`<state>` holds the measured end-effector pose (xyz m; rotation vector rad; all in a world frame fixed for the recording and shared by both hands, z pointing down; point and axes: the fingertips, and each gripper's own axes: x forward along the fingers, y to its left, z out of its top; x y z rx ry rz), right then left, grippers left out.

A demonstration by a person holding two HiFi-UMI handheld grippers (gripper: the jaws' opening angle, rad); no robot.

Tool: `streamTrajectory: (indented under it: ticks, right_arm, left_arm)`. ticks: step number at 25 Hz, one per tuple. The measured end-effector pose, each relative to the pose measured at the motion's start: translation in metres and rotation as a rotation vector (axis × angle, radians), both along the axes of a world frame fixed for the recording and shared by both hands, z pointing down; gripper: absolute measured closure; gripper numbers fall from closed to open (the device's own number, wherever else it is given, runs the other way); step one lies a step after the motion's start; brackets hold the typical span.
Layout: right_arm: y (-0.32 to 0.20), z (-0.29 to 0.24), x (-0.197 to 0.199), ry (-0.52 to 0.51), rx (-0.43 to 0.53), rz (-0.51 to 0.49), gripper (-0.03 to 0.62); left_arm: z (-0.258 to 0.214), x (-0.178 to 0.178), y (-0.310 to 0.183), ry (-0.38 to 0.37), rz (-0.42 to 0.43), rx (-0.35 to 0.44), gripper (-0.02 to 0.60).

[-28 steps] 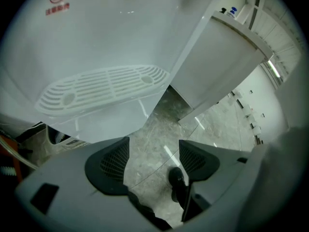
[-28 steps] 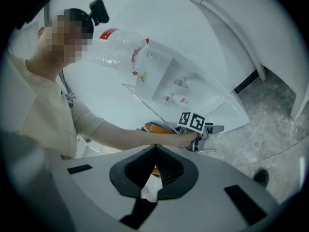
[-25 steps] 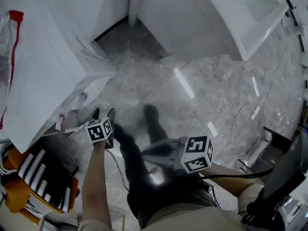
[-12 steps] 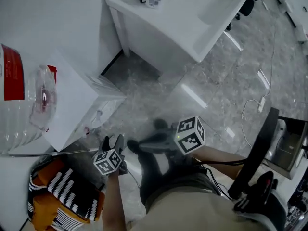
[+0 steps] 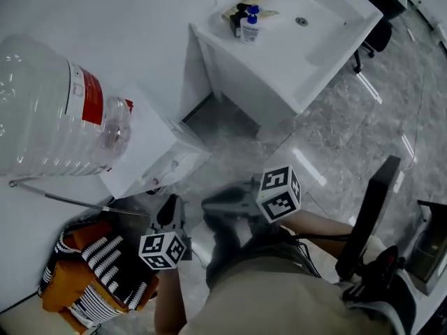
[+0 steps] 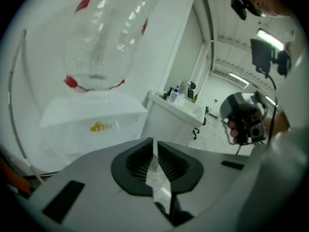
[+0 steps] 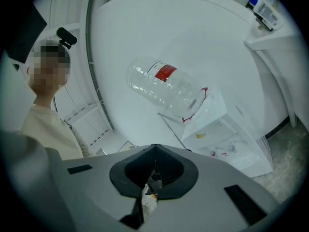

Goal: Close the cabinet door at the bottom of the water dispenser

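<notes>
The white water dispenser stands at the left with a clear bottle upside down on top. Its top and bottle also show in the left gripper view and the right gripper view. The bottom cabinet door is hidden in every view. My left gripper hangs in the air beside the dispenser's lower front; its jaws have just been closing and stand shut to a thin slit with nothing between them. My right gripper points level toward the dispenser, shut and empty.
A white sink counter with small bottles stands behind the dispenser. An orange and striped bag lies at the lower left. A thin metal rod leans by the wall. A black stand rises at the right.
The view has risen from near the floor, and both grippers have come up with it. The dispenser's top and bottle have come into sight. The left jaws, spread before, are now together.
</notes>
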<state>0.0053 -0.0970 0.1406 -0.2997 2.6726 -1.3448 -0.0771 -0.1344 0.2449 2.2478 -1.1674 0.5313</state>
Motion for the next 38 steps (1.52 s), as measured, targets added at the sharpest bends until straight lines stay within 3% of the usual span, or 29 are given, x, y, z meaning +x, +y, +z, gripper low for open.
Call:
streamTrajectory:
  ticks: [2,7,9,13,15,22,29,34,38]
  right_arm:
    - [0.004,-0.013,0.001,-0.004,0.035,-0.027,0.579]
    - [0.013,-0.035,-0.002,0.014,0.142,-0.104,0.579]
    - [0.018,-0.048,-0.004,0.007,0.186,-0.119,0.579]
    - [0.035,-0.077,-0.019,-0.004,0.271,-0.157,0.579]
    - [0.052,-0.087,-0.034,0.020,0.325,-0.202,0.579]
    - [0.151,-0.097,-0.111,0.164,0.516,-0.413,0.579]
    - [0.255,-0.108,-0.158,0.137,0.570,-0.443,0.579]
    - [0.291,-0.116,-0.155,0.165,0.582,-0.429,0.579]
    - [0.317,-0.113,-0.121,0.188,0.586,-0.405,0.579]
  left_arm:
    - [-0.037,0.005,0.012,0.013,-0.011,0.063,0.581]
    - [-0.104,0.013,0.047,0.034,-0.051,0.171,0.589]
    - [-0.120,0.020,0.064,-0.002,-0.022,0.206,0.589]
    - [-0.139,0.018,0.089,-0.150,0.047,0.280,0.589]
    - [-0.141,0.010,0.102,-0.176,0.063,0.294,0.589]
    - [-0.143,-0.039,0.170,-0.145,0.045,0.351,0.589]
    - [-0.148,-0.081,0.248,-0.105,0.023,0.379,0.589]
    - [-0.160,-0.091,0.275,-0.024,0.020,0.358,0.589]
    - [-0.172,-0.061,0.293,0.007,0.043,0.374,0.589]
